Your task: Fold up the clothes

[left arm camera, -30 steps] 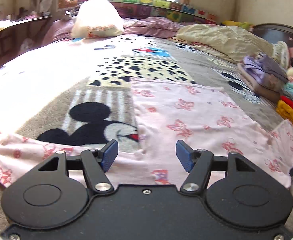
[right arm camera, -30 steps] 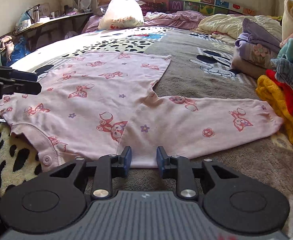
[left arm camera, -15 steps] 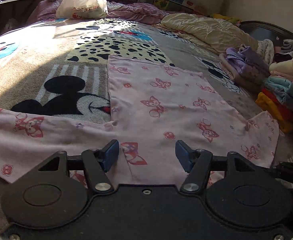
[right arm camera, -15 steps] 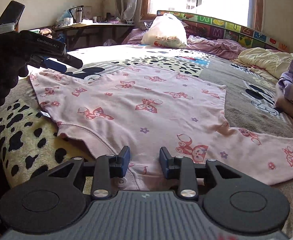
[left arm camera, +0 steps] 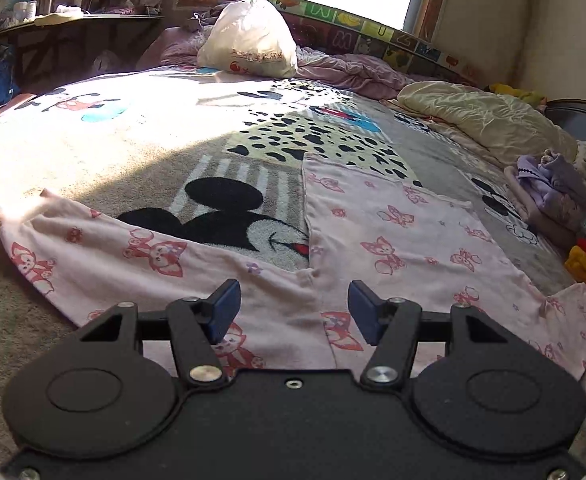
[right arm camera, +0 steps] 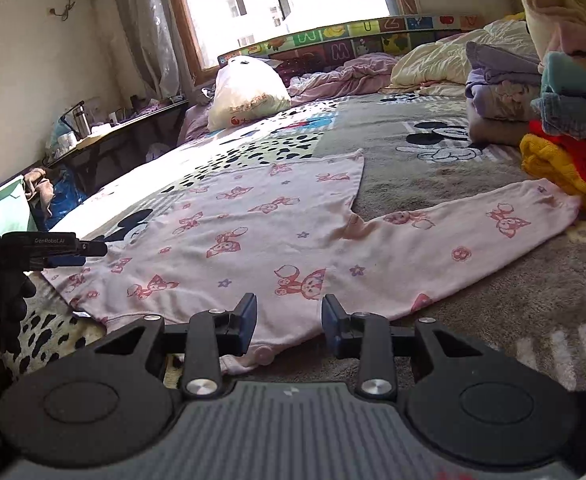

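We see the pink fox-print top (right arm camera: 253, 240) lying flat on the cartoon-mouse blanket (right arm camera: 493, 320), sleeves spread left and right, hem toward the window. Our left gripper (left arm camera: 293, 308), marked "GenRobot.AI", hovers over its shoulder, jaws apart and empty. Our right gripper (right arm camera: 289, 320) sits above the collar, jaws opening, gripping nothing. Folded clothes (right arm camera: 565, 100) stack at right.

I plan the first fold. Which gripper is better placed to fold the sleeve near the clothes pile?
Right. The right gripper, jaws opening, hovers beside that sleeve; the left gripper faces the opposite sleeve.
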{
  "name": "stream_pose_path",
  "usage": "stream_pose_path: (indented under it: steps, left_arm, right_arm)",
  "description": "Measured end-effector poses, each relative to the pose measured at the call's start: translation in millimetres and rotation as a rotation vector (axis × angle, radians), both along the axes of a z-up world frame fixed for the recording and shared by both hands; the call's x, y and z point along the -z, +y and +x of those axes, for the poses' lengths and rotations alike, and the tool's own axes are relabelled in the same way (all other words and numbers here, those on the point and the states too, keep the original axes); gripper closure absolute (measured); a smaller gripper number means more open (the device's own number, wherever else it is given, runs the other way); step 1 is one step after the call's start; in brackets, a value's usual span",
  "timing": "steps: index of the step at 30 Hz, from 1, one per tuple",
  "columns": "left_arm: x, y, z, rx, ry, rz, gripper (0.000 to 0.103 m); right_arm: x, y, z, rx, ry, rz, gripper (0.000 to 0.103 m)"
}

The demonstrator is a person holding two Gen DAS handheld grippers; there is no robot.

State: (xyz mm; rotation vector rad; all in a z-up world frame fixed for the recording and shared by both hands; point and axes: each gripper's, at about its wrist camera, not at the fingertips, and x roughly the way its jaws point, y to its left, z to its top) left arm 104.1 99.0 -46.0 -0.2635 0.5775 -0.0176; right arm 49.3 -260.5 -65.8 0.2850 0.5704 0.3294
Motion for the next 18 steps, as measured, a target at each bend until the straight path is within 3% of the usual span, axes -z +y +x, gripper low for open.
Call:
stream_pose_path:
  steps: [3, 6, 12, 15, 18]
  left_arm:
    - [-6.9, -26.3, 8.1, 0.073, 0.012, -0.024, 0.043]
    - [-11.8, -53.5, 18.5, 0.125, 0.021, -0.01, 0.043]
    - [-24.2, -103.9, 44.8, 0.209, 0.041, -0.074, 0.043]
    - [-30.3, -134.9, 63.8, 0.259, 0.05, -0.062, 0.043]
    - [-34.7, -165.3, 85.3, 0.302, 0.066, -0.029, 0.044]
  right_arm:
    - [14.5, -25.2, 2.4, 0.085, 0.112, 0.145, 0.065]
    - [33.0, -39.8, 7.1, 0.097, 0.183, 0.278, 0.062]
    - [49.9, -49.6, 17.8, 0.101, 0.216, 0.473, 0.053]
    - [59.1, -55.6, 23.7, 0.125, 0.219, 0.582, 0.054]
    - [62.5, -52.0, 32.8, 0.127, 0.21, 0.605, 0.055]
